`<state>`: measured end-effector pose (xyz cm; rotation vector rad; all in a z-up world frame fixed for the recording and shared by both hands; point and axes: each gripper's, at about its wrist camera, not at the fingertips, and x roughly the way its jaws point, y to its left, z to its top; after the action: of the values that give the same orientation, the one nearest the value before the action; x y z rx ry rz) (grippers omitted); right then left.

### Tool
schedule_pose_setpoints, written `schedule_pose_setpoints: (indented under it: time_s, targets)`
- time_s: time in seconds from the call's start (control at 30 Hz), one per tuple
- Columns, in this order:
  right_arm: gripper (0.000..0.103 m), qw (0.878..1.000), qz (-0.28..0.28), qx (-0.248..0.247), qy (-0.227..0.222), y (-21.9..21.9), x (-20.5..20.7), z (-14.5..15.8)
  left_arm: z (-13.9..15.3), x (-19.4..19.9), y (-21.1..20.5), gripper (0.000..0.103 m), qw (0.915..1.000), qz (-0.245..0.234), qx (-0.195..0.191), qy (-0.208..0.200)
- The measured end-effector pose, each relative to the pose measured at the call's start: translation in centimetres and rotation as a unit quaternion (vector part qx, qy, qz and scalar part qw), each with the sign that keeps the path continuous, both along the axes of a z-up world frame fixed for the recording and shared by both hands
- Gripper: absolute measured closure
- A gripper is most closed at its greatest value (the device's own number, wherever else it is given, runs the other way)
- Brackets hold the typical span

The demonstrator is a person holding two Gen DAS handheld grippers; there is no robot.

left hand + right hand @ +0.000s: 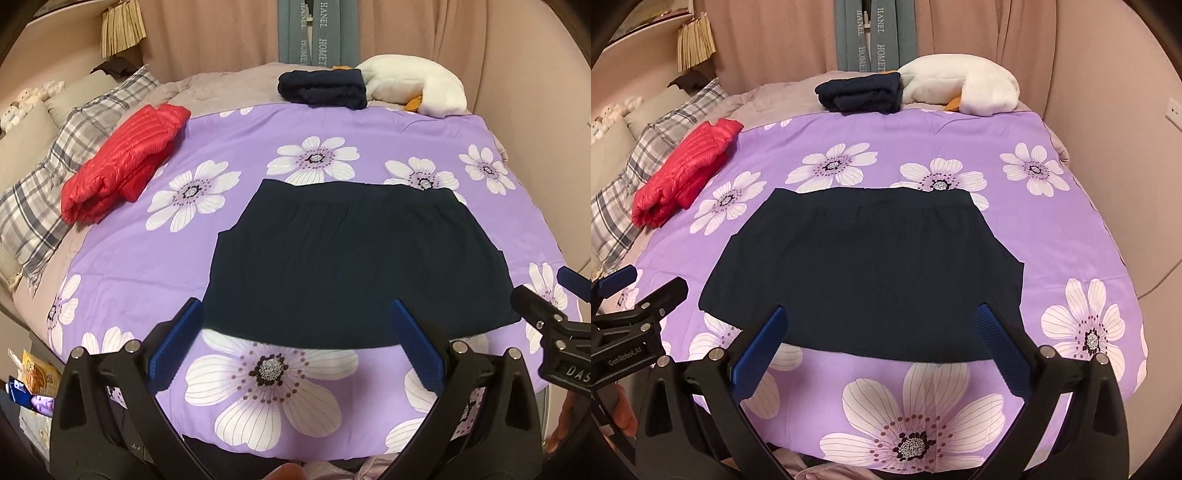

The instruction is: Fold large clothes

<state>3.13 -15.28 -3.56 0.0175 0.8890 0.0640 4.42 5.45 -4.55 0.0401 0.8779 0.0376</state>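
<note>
A dark navy garment (354,258) lies spread flat on the purple flowered bedspread (240,147); it also shows in the right wrist view (864,273). My left gripper (295,314) is open and empty, held above the garment's near hem towards its left part. My right gripper (882,317) is open and empty, above the near hem towards the right part. The right gripper shows at the right edge of the left wrist view (546,302), and the left gripper at the left edge of the right wrist view (639,284).
A folded red puffer jacket (125,158) lies at the left by plaid pillows (55,177). A folded navy garment (325,88) and a white goose plush (413,85) lie at the far edge. Pink curtains (207,33) hang behind the bed.
</note>
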Motion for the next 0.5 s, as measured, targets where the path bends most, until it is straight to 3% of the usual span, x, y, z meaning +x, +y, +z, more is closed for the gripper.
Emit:
schedule_pose_setpoints:
  time_s: [0.5]
  targets:
    - [0.001,1.0,-0.009,0.0,0.005,-0.45,0.11,-0.52,-0.67,0.04,-0.58,0.002,0.9998,-0.016,0.004,0.008]
